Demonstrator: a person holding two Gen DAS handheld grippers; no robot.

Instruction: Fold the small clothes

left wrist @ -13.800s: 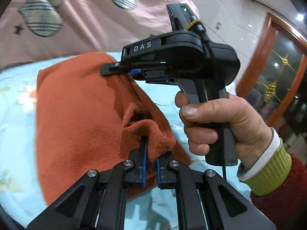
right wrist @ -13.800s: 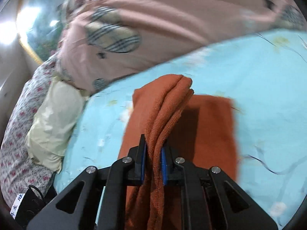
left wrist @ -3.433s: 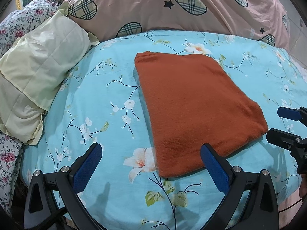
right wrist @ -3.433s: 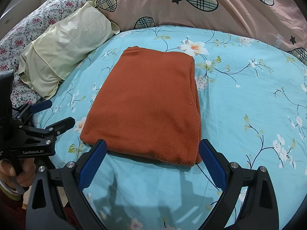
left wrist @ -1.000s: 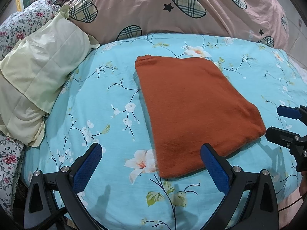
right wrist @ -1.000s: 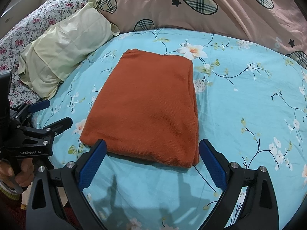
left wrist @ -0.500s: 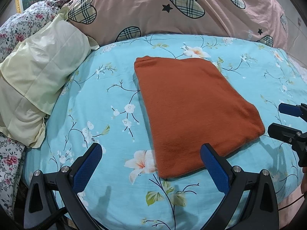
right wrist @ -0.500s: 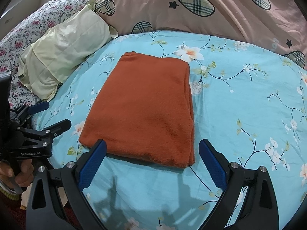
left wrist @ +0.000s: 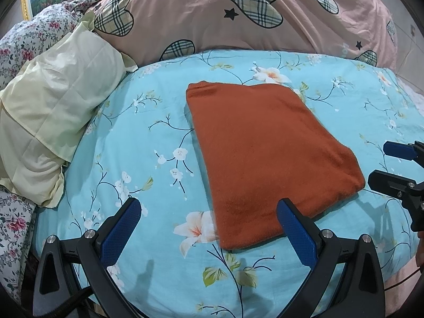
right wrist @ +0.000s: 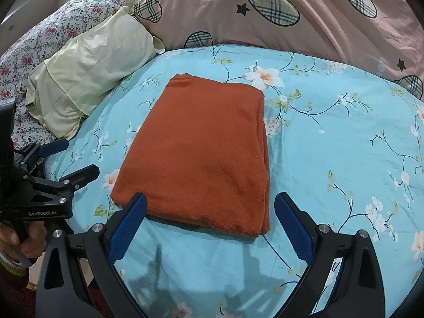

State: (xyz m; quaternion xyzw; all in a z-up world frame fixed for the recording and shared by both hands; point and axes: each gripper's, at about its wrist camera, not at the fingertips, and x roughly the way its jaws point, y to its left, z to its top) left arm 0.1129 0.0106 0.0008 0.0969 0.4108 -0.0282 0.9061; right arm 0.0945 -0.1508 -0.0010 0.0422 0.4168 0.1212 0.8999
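Because the orange garment (left wrist: 265, 148) already lies as a flat, squared rectangle with its layers stacked, it sits near the middle of the blue floral bedsheet (left wrist: 148, 137), closer to the near edge of the bed, and the fold looks finished. Its doubled edge runs along the side facing the right gripper (right wrist: 209, 225), where several layers show at the near corner. Nothing touches it: the right gripper hangs just short of its near edge with jaws spread wide and empty, and the left gripper (left wrist: 209, 225) hovers off the near left corner, equally spread and empty, probably so as not to disturb the stack. The other tool appears at the margin of each view, held clear of the cloth. Further out, a pale yellow pillow (left wrist: 53, 111) rests at the left edge of the bed, and a pink quilt with plaid hearts (left wrist: 238, 16) is bunched along the far edge.
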